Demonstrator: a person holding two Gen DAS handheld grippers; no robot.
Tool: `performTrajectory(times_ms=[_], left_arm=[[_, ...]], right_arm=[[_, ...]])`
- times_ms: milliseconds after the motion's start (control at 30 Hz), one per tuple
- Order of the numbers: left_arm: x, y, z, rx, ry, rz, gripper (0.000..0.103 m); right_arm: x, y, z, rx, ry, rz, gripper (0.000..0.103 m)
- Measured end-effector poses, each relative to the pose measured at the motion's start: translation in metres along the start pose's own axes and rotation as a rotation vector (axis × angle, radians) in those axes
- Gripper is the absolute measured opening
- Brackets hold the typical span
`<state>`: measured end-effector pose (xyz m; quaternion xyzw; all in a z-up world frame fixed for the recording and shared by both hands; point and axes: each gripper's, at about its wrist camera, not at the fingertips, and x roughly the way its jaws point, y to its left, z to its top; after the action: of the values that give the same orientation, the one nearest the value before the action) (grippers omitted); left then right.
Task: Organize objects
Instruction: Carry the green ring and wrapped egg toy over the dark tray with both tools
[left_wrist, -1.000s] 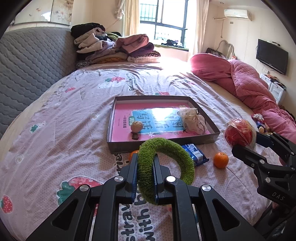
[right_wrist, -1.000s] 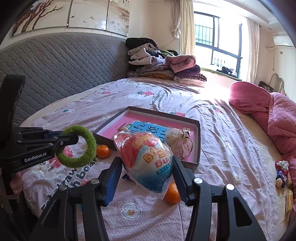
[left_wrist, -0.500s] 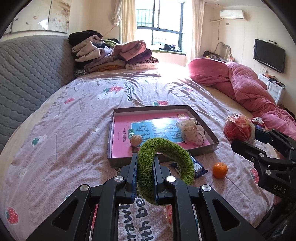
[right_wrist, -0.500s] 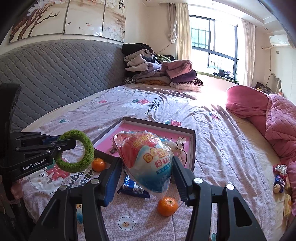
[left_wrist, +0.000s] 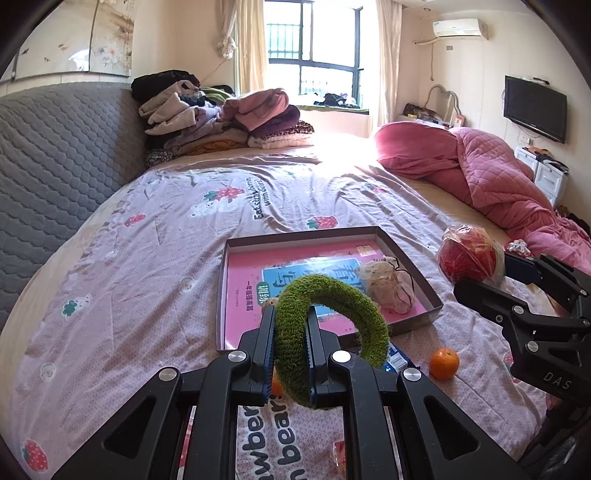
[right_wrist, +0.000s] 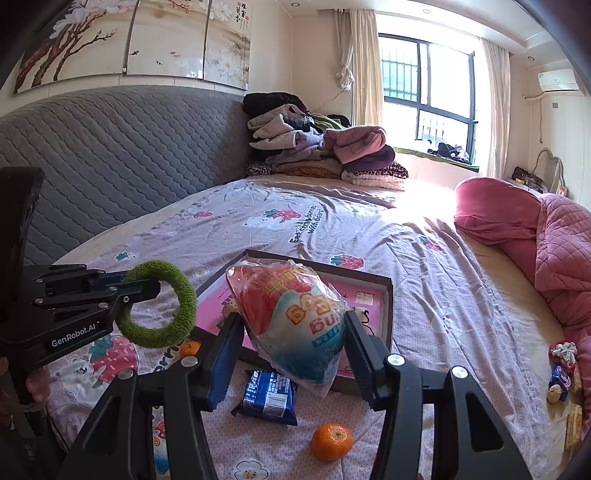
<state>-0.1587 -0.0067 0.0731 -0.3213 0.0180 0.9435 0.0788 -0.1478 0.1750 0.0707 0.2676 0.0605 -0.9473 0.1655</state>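
With a small bag (left_wrist: 388, 291) already in the tray (left_wrist: 432, 308), the green ring (left_wrist: 332, 321) is clamped by the left gripper (left_wrist: 290, 363) and the snack bag (right_wrist: 295, 325) by the right gripper (right_wrist: 295, 365) above the bed (left_wrist: 147, 258), where oranges (right_wrist: 331, 441) and a blue packet (right_wrist: 267, 397) are left.

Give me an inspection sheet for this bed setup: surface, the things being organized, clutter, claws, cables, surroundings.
Surface: bed sheet with strawberry print, wrinkled.
Job's things: tray holds a book and a small pouch; green ring and snack bag held up in the air.
Clutter: two oranges, blue packet on the sheet.
Claws: left claw shut on the ring; right claw shut on the bag.
Cables: nothing seen.
Surroundings: clothes pile, pink quilt, window, television.
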Motion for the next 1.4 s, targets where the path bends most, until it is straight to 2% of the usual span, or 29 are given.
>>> performTrajectory(times_ms=[400,700,1000,1400], left_arm=[[0.02,0.015,0.016,0.0,0.01,-0.001,0.014],[0.03,0.029,0.046,-0.012,-0.034,0.024,0.014],[0.07,0.038,0.06,-0.015,-0.018,0.05,0.014],[0.128,0.039,0.058,-0.015,0.027,0.049,0.015]], right_arm=[[0.02,-0.015,0.018,0.051,0.006,0.017,0.055],[0.033,-0.021,0.031,0.047,-0.008,0.01,0.055],[0.058,-0.026,0.039,0.046,-0.005,-0.012,0.055],[0.095,-0.037,0.034,0.058,0.041,-0.024,0.055]])
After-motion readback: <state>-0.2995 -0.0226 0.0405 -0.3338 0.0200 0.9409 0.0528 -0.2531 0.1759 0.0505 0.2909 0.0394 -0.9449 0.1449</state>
